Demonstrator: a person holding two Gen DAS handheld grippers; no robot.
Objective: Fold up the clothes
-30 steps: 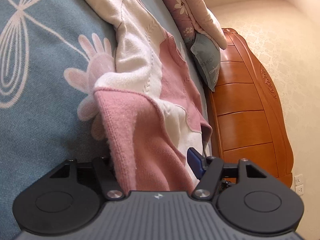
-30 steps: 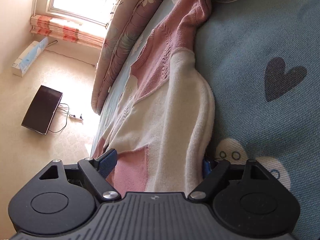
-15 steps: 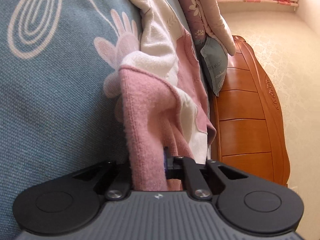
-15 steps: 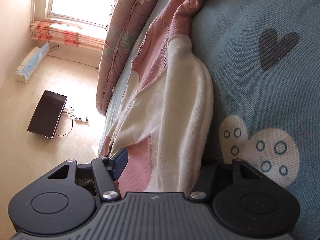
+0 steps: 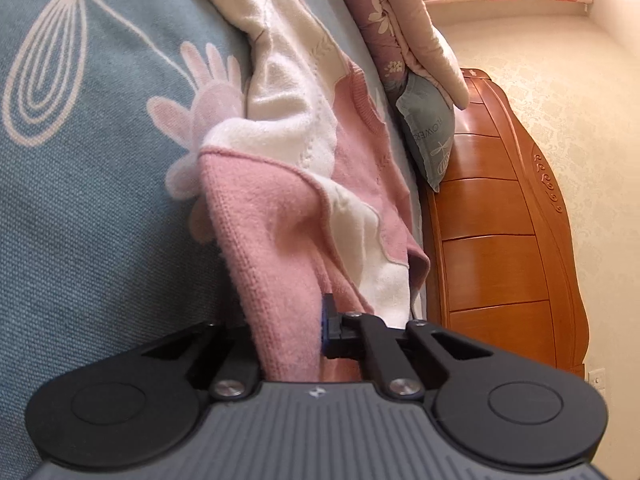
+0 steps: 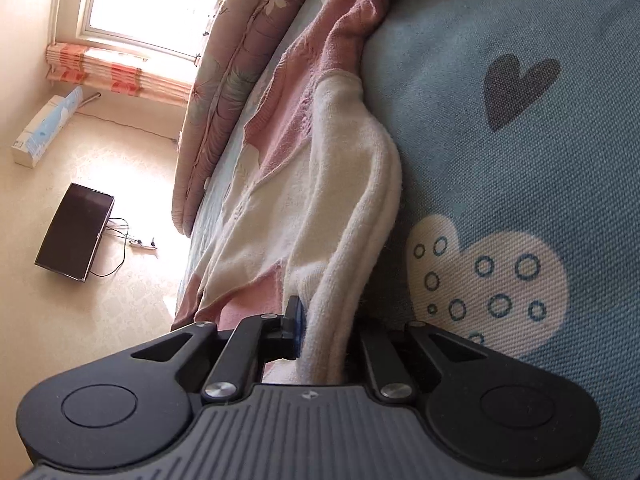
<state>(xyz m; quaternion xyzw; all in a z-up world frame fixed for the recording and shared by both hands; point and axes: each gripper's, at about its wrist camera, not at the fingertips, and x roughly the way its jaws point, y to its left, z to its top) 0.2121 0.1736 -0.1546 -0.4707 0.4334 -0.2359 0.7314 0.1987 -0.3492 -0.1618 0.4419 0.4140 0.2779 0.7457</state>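
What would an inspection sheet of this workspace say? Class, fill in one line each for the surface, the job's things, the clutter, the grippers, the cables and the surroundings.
Surface: blue patterned bedspread.
Job's things: pink and white knit sweater lying on it, partly bunched.
Clutter: rolled floral quilt, grey pillow.
Grippers: left gripper shut on the sweater's pink edge; right gripper shut on its white edge.
Cables: power strip with leads to a dark screen.
Surroundings: wooden headboard, window, striped curtain.
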